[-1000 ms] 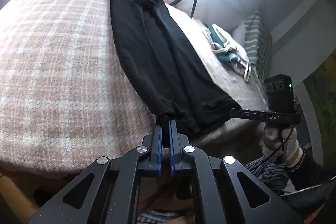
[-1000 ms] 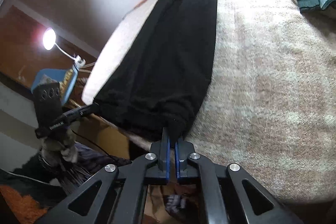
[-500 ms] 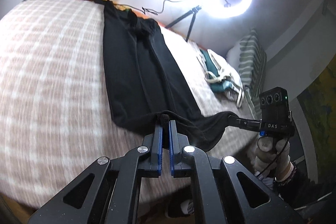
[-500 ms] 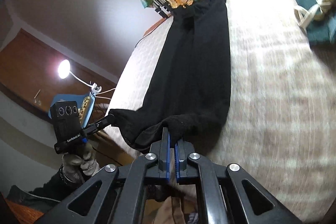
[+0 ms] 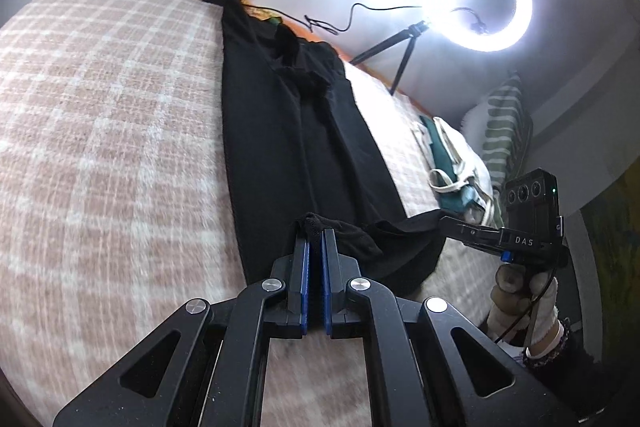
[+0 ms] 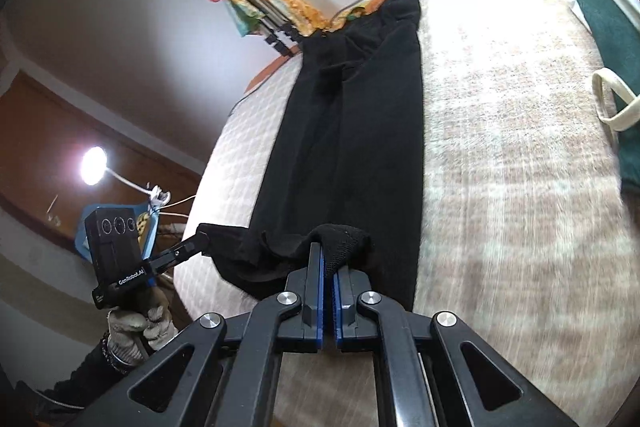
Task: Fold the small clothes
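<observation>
Black knit, a long narrow garment (image 5: 296, 131), is laid lengthwise down the middle of a checked blanket (image 5: 100, 131), its far end at the head of the bed and its near hem lifted clear of the surface. The left gripper (image 5: 314, 233) is clamped on one near corner of the hem; a bunch of cloth is seen pinched between the blue pads. The right gripper (image 6: 328, 255) is likewise closed on the other near corner, with fabric bulging above its tips. Between the two grips the hem sags in a shallow curve over the body of the garment. A teal and cream bundle (image 5: 452, 163) is noted well to one side, clear of the work.

The step in hand is judged to be the first fold, near hem to be carried toward the far end. For a clean result, both corners are to be kept level and at equal spacing so that the sag is drawn out. The hem is to be carried high enough that the lower layer is not dragged. The side edges are to be aligned before release. Uneven travel between the hands would be expected to skew the fold
</observation>
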Tool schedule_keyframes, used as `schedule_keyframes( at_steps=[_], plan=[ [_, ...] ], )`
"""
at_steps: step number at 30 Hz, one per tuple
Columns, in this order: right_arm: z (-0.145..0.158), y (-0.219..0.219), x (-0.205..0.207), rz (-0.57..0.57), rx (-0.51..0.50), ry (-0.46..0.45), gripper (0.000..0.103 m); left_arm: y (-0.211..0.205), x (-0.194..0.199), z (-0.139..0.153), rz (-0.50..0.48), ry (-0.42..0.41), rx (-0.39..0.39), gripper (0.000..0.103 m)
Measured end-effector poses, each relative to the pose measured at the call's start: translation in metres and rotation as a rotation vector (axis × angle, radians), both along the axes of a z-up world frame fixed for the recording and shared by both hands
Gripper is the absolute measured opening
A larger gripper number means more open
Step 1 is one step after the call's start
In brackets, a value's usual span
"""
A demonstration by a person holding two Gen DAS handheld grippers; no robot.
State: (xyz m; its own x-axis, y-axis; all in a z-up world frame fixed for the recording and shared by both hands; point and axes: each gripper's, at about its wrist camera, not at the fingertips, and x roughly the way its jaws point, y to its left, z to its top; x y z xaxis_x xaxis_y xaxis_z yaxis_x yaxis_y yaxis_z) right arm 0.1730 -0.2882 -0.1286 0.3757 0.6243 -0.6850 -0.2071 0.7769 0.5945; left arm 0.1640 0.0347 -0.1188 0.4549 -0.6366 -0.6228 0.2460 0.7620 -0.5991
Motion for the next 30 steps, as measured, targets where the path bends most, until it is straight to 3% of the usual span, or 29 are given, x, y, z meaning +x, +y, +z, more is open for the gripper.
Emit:
schedule_keyframes(
  at_steps=[17,21,22,23,26,30],
  plan=[
    [-0.025,-0.005,0.058,-0.054,0.006,0.065,0.001,0.004,0.047,-0.019,0.041,0.050,-0.023,0.004],
    [-0.027,-0.013,0.065,-0.080,0.020,0.094,0.017,0.007,0.055,-0.018,0.070,0.083,-0.014,0.016],
    [-0.024,-0.018,0.066,-0.095,0.019,0.093,0.037,0.010,0.056,-0.017,0.085,0.091,-0.012,0.023],
    [-0.021,-0.022,0.065,-0.110,0.016,0.081,0.042,0.014,0.055,-0.015,0.101,0.086,-0.017,0.024],
    [-0.003,-0.024,0.059,-0.108,-0.041,0.000,0.037,0.026,0.051,-0.007,0.127,0.053,-0.018,0.029],
    [0.016,-0.004,0.047,-0.009,-0.199,-0.117,0.037,0.022,0.041,0.001,0.053,-0.012,0.030,0.029]
  ],
)
